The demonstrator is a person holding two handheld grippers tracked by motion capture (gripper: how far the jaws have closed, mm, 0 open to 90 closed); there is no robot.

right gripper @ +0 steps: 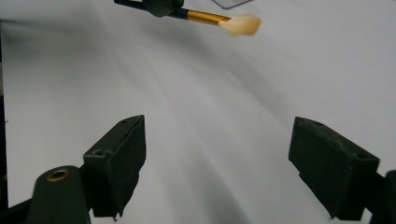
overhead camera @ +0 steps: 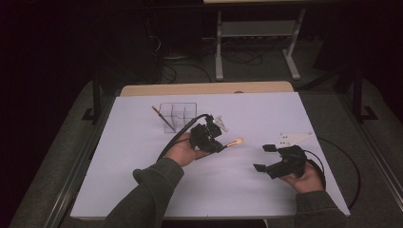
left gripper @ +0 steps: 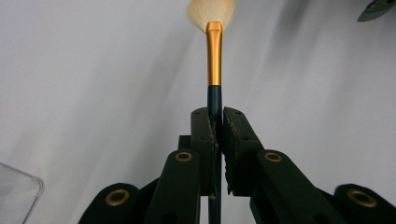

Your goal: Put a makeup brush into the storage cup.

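A makeup brush (overhead camera: 233, 142) with a dark handle, gold ferrule (left gripper: 214, 53) and pale bristles is held above the white table. My left gripper (overhead camera: 219, 147) is shut on its dark handle, bristles pointing right. In the left gripper view the jaws pinch the handle just below the ferrule. My right gripper (overhead camera: 264, 157) is open to the right of the brush, nothing between its jaws. The right gripper view shows the brush (right gripper: 219, 19) farther off. A clear compartmented organizer (overhead camera: 178, 117) stands behind, with another brush (overhead camera: 163, 118) leaning in it.
The white table (overhead camera: 142, 175) has a wooden strip along its far edge. A clear corner of the organizer (left gripper: 16, 191) shows low left in the left gripper view. Cables trail from both grippers; a metal frame stands on the floor beyond.
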